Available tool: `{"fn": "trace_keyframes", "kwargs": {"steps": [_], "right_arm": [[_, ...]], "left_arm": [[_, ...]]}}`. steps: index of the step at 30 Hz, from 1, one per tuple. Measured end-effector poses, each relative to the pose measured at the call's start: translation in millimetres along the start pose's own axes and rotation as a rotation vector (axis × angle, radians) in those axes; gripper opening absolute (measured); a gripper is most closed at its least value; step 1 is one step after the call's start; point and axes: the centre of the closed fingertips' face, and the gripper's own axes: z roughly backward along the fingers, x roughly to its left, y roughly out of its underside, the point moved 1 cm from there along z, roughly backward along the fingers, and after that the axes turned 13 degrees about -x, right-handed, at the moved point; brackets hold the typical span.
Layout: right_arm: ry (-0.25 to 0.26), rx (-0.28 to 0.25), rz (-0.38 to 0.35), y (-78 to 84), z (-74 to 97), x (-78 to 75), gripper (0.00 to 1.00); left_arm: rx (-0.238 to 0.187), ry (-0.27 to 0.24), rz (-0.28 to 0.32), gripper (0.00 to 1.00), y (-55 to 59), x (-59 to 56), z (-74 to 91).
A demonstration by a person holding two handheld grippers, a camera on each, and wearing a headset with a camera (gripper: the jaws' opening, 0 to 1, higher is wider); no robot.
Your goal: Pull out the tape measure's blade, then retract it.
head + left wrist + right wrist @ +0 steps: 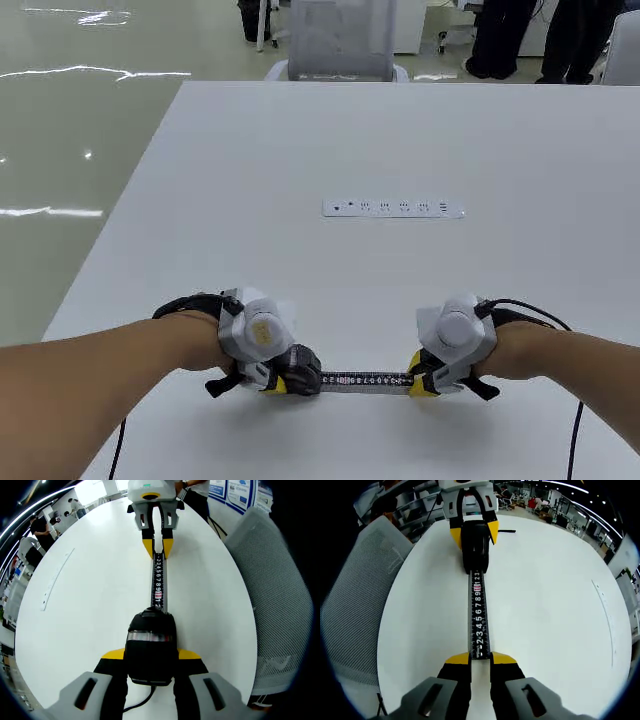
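My left gripper (284, 381) (151, 656) is shut on the black tape measure case (303, 369) (151, 645) near the table's front edge. Its blade (365, 380) (157, 582) (478, 615) runs out about twelve centimetres, lying flat on the white table (380, 150). My right gripper (420, 384) (480, 658) is shut on the blade's tip, yellow pads pinching it from both sides. In the right gripper view the case (475, 542) sits across from me between the left gripper's yellow pads. The left gripper view shows the right gripper (158, 547) facing me at the blade's far end.
A white power strip (393, 208) lies on the table beyond the grippers. A grey mesh chair (340, 40) stands at the far edge. A person's legs (540, 40) are at the back right. A black cable (575, 420) trails from the right gripper.
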Motion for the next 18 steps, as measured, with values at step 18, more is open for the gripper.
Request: {"fn": "trace_keyframes", "kwargs": {"steps": [18], "right_arm": [[0.004, 0.014, 0.0, 13.2, 12.5, -0.4, 0.12]], "left_arm": [[0.001, 0.0, 0.001, 0.31, -0.2, -0.3, -0.6]]}}
